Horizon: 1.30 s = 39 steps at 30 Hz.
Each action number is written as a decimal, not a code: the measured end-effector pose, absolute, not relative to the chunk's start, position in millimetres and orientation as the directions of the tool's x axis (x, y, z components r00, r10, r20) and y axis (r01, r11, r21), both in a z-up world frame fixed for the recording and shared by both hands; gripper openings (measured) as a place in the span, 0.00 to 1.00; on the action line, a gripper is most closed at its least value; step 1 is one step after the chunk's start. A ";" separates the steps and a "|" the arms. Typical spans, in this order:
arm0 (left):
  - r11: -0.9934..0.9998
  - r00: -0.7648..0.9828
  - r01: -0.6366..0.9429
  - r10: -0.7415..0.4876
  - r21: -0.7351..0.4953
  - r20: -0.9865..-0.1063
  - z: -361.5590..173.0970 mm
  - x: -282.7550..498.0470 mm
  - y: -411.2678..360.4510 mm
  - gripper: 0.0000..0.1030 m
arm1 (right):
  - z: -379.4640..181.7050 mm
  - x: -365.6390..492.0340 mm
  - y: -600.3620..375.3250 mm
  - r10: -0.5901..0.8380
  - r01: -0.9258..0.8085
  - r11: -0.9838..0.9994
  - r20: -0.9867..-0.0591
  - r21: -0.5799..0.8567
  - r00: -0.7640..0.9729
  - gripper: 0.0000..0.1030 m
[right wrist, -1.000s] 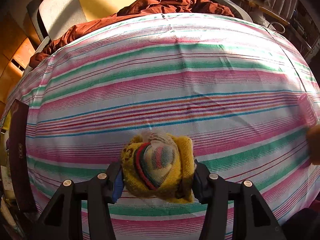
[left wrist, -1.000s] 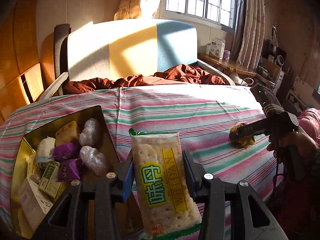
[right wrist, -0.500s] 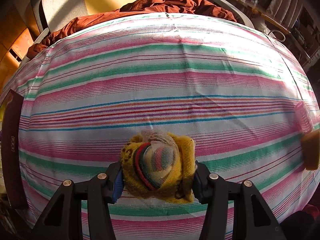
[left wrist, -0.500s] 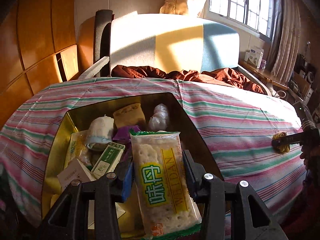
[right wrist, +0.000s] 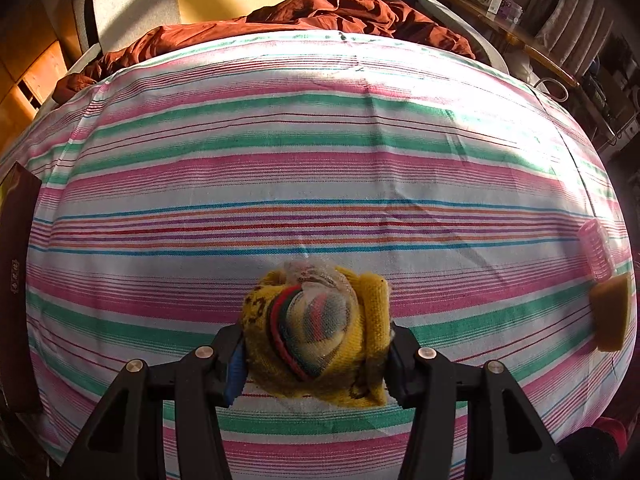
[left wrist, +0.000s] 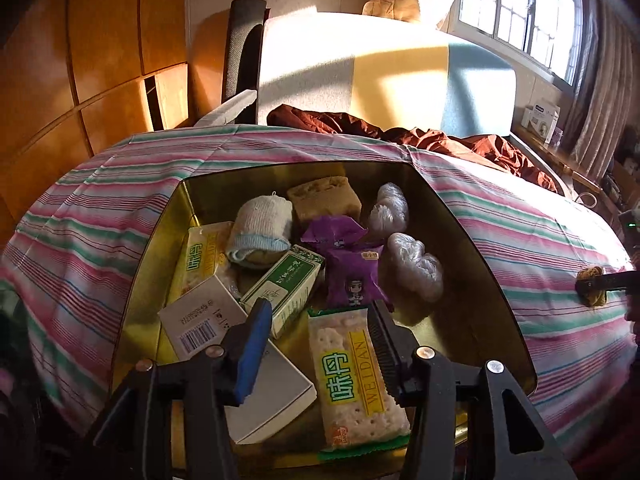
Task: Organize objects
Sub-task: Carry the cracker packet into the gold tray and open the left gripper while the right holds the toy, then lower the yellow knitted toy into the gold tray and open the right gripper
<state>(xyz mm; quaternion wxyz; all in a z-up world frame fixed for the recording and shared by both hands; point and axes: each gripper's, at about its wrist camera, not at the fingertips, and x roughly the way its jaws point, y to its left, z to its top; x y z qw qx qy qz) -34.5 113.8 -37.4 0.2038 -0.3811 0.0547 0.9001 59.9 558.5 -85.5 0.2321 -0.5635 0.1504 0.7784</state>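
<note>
Hovering over a gold tin, the left gripper is letting go of a cracker packet.
Its jaws have just been opening, the packet between them; the right gripper is clamping a yellow sock bundle above the striped cloth.

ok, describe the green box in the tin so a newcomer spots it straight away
On the striped bedspread sits an open gold tin full of snacks. Near its middle lies the green box, between a rolled white sock and a purple packet. It is the only green-and-white carton there.

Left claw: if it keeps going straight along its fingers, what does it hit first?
Probably the purple snack packet lying in the gold tin, just beyond the cracker pack between the fingers; depth is uncertain.
</note>
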 end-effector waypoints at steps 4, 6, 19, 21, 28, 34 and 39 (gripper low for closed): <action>-0.927 -0.647 -0.371 0.305 -0.061 -0.698 -32.9 -32.3 93.3 0.53 | -82.6 55.6 548.0 0.209 -0.506 -0.861 -0.942 -0.049 -0.264 0.53; -0.935 -0.654 -0.350 0.293 -0.065 -0.697 -31.3 -31.3 82.3 0.54 | -76.0 52.5 535.4 0.218 -0.484 -0.873 -0.933 -0.056 -0.285 0.53; -0.952 -0.694 -0.298 0.270 -0.075 -0.667 -19.1 -23.2 49.1 0.58 | -24.2 15.3 407.8 0.049 -0.252 -0.963 -0.859 0.094 -0.510 0.53; -0.952 -0.698 -0.296 0.268 -0.074 -0.664 -18.2 -21.4 47.1 0.58 | -14.4 8.7 377.4 -0.002 -0.183 -0.976 -0.839 0.121 -0.544 0.53; -0.958 -0.702 -0.275 0.257 -0.079 -0.665 -19.2 -20.6 36.5 0.62 | -4.8 -12.0 283.0 -0.091 0.035 -0.996 -0.809 0.087 -0.580 0.53; -0.966 -0.707 -0.245 0.236 -0.082 -0.666 -21.0 -21.4 23.1 0.71 | -16.0 -26.3 251.5 -0.079 0.075 -0.996 -0.821 0.045 -0.565 0.57; -0.972 -0.706 -0.219 0.220 -0.088 -0.673 -22.3 -23.7 14.0 0.76 | -25.5 -32.1 244.1 -0.076 0.078 -0.996 -0.829 0.039 -0.554 0.68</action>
